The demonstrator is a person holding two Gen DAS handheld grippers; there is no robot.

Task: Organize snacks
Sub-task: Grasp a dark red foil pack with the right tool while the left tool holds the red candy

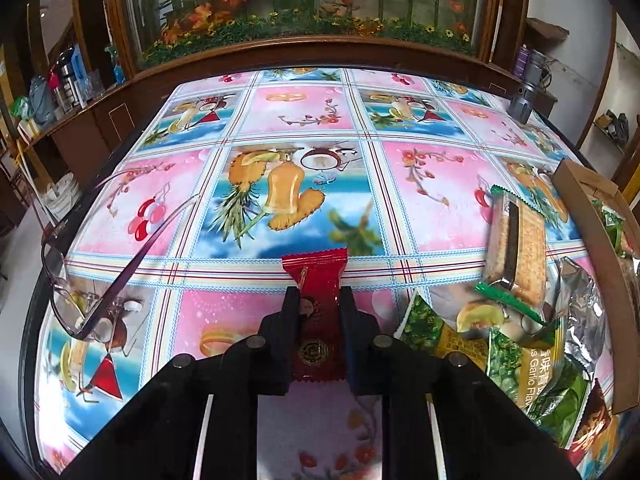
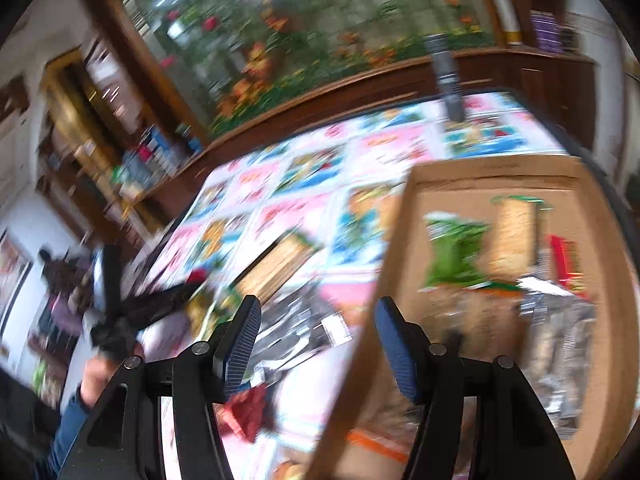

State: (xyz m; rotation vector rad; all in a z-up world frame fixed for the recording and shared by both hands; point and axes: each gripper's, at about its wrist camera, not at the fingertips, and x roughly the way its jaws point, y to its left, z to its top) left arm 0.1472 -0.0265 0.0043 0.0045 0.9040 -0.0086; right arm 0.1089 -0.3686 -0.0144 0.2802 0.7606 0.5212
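Note:
My left gripper (image 1: 319, 294) is shut on a red snack packet (image 1: 318, 320) and holds it above the patterned tablecloth. To its right lie a cracker pack (image 1: 518, 246), green pea packets (image 1: 516, 364) and a silver foil bag (image 1: 580, 300). My right gripper (image 2: 318, 308) is open and empty, above the left wall of a cardboard box (image 2: 472, 320). The right wrist view is blurred. The box holds a green packet (image 2: 456, 252), a cracker pack (image 2: 514, 236), a red packet (image 2: 566, 256) and silver bags (image 2: 556, 344). The left gripper (image 2: 160, 300) shows at the left.
A pair of glasses (image 1: 92, 276) lies at the table's left edge. A grey flashlight (image 1: 524, 100) stands at the far right corner. The cardboard box's wall (image 1: 592, 248) is at the right edge. A wooden cabinet with flowers (image 1: 304, 12) runs behind the table.

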